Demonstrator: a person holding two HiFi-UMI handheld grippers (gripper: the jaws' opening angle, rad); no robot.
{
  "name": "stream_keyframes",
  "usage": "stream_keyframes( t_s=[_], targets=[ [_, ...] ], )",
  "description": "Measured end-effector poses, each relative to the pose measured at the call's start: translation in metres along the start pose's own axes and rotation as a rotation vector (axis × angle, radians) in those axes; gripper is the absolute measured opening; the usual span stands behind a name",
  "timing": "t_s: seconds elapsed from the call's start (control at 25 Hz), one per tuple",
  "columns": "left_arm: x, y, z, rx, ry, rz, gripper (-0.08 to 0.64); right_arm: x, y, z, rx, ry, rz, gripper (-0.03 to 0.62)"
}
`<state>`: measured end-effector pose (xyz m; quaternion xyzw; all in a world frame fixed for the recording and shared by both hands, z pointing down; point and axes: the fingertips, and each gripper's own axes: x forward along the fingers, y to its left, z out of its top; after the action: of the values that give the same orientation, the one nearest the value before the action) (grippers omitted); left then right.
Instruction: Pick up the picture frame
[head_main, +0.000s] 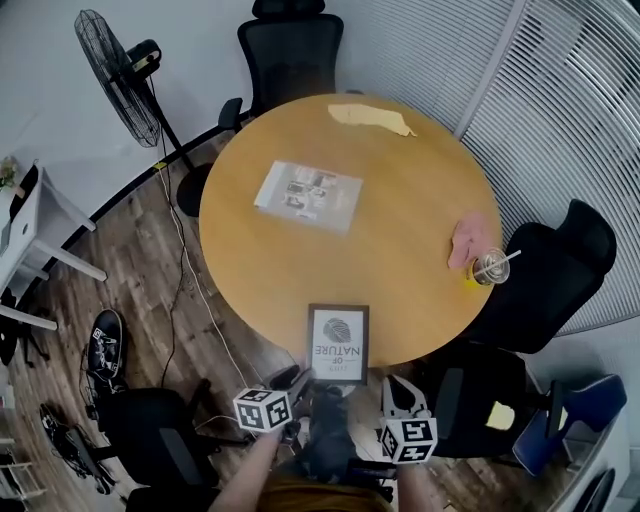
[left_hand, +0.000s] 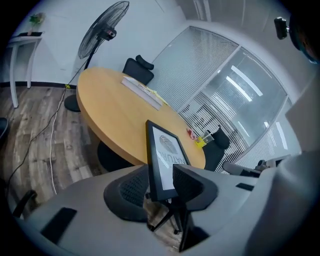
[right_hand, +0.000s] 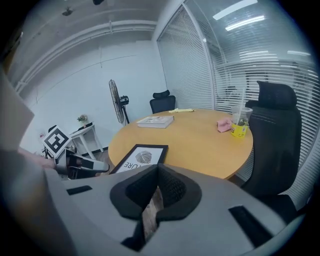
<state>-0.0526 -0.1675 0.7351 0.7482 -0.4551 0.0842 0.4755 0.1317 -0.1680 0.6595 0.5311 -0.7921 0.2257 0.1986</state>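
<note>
- Round wooden table (head_main: 420, 200): the picture frame (head_main: 338, 343) lies flat at its near edge.
- Left gripper (left_hand: 160, 172), off that edge, has its jaws parted around the frame's corner and seemingly not pinching yet. This looks like the approach, with closing next.
- Right gripper (right_hand: 156, 170), clenched and empty, hangs off the table.

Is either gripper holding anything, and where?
Nothing is held yet. The left gripper straddles a near corner of the picture frame; the right gripper is empty.

Bright, even light falls from ceiling strips (right_hand: 244, 22) above my jaws, with soft shadow beneath the bench (head_main: 420, 170). My wide views curve and darken at their edges.
</note>
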Motion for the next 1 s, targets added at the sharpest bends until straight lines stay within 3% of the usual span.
stream_keyframes(
  t_s=[0.2,0.52,1.0],
  targets=[
    [0.018,0.004,-0.01,-0.123,0.046,-0.052,0.187,0.011,-0.012,-0.008,0.011,0.041,0.006,0.012],
    [0.035,0.007,-0.022,-0.236,0.083,-0.103,0.21,0.03,-0.026,-0.011,0.023,0.077,0.015,0.013],
    [0.047,0.005,-0.022,-0.292,0.091,-0.156,0.174,0.037,-0.032,-0.019,0.039,0.096,0.021,0.013]
  ],
)
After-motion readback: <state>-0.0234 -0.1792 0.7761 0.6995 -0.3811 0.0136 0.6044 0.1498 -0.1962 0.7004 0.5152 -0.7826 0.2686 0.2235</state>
